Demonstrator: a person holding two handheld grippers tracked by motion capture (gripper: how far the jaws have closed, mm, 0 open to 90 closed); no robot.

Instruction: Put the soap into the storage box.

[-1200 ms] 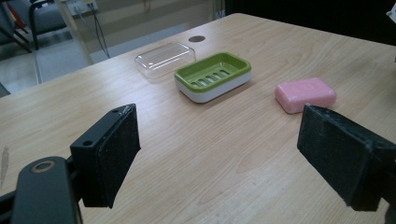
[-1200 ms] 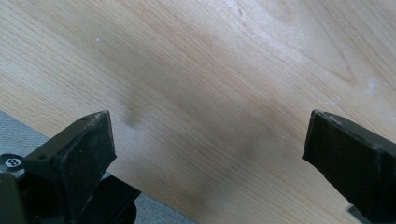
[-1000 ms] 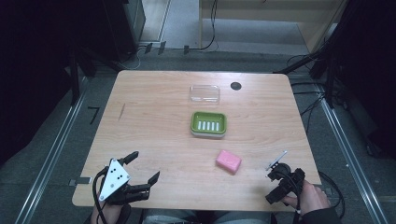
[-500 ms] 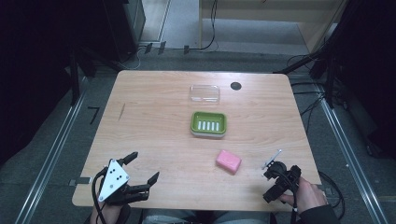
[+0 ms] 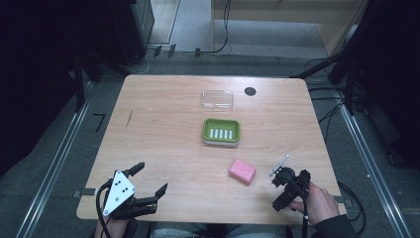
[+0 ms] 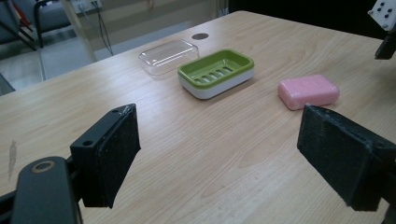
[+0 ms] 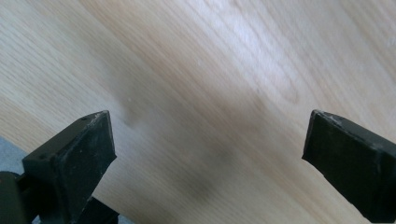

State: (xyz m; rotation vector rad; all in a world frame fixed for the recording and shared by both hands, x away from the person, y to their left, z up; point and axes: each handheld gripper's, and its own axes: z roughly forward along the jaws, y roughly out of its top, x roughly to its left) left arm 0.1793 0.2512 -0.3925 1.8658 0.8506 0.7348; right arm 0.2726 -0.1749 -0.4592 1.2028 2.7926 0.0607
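Holding both grippers wide and empty at the desk's near edge: left gripper by its left corner, right gripper just right of the pink soap; green dish mid-desk.

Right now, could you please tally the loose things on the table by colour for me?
Green soap dish: 1
Pink soap bar: 1
Clear lid: 1
Total: 3
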